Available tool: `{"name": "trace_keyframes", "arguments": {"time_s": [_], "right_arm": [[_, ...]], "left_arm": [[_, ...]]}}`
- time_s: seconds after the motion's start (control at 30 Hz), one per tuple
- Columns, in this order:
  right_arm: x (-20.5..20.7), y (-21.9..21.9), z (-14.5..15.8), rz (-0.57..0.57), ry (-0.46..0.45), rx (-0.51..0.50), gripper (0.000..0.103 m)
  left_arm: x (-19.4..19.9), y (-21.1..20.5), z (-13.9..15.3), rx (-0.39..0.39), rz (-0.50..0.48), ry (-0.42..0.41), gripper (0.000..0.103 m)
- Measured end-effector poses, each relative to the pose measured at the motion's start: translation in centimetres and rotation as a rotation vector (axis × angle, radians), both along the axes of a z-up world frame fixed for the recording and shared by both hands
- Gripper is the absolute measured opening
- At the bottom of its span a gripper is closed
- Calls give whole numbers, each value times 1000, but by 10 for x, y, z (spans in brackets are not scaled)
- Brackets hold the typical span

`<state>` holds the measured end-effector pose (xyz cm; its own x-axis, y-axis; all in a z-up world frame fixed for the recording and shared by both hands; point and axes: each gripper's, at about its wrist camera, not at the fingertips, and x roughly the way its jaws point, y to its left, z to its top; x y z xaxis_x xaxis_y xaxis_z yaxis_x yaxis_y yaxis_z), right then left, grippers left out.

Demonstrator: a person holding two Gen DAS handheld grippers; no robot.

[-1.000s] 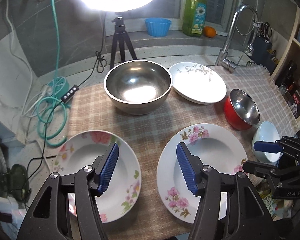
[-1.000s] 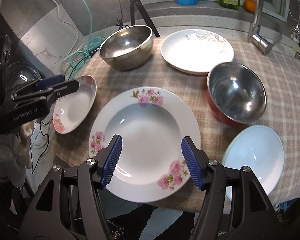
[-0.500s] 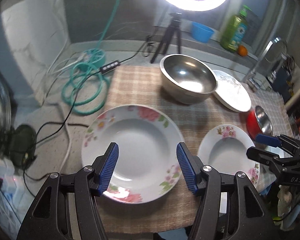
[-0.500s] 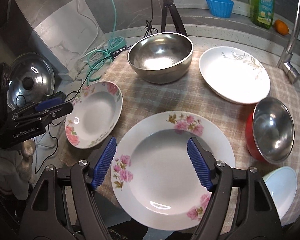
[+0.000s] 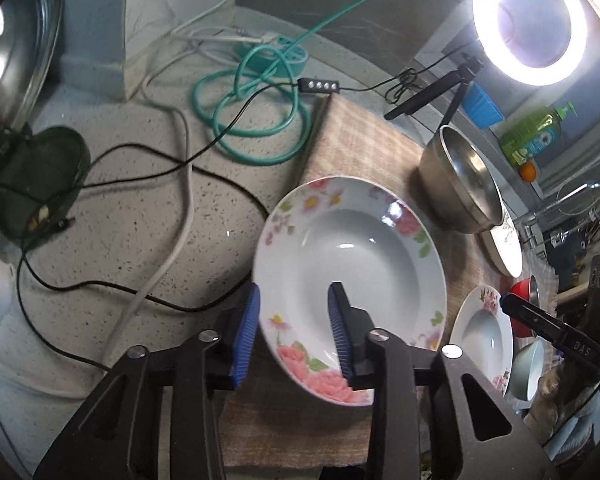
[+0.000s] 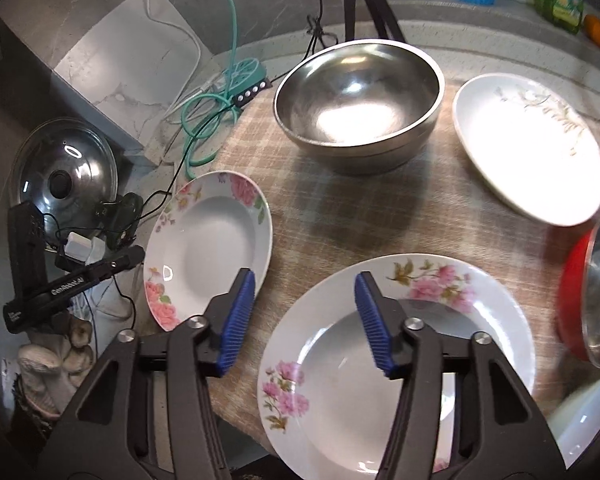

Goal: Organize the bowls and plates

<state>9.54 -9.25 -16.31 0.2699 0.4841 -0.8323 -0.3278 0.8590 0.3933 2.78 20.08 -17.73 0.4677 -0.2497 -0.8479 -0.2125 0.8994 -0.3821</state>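
A small floral deep plate lies at the left edge of the checked cloth. My left gripper is open, its two blue pads straddling that plate's near left rim without gripping it. The same plate shows in the right wrist view. A second floral plate lies at the front. My right gripper is open above that plate's left rim. A large steel bowl, a white plate with a grey sprig, a red-sided steel bowl and a pale blue bowl also sit on the cloth.
Coiled teal hose, black and white cables lie on the speckled counter left of the cloth. A pot lid sits far left. A ring light on a tripod, soap bottle, blue cup and tap stand behind.
My left gripper swung left and down onto the small floral plate's rim and narrowed somewhat. My right gripper shifted left over the front plate's left edge.
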Motion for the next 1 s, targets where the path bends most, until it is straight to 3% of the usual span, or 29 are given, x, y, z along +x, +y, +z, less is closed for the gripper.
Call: {"name": "trace_keyframes", "arguments": {"time_s": [0.33, 0.73, 1.0], "right_arm": [[23, 26, -24, 28, 70, 29, 26], [40, 46, -44, 44, 129, 25, 17], [42, 55, -47, 77, 143, 26, 10]], "left_arm": [[9, 19, -11, 1, 13, 16, 21], [18, 16, -23, -26, -18, 45, 11], [20, 15, -23, -20, -26, 43, 11]]}}
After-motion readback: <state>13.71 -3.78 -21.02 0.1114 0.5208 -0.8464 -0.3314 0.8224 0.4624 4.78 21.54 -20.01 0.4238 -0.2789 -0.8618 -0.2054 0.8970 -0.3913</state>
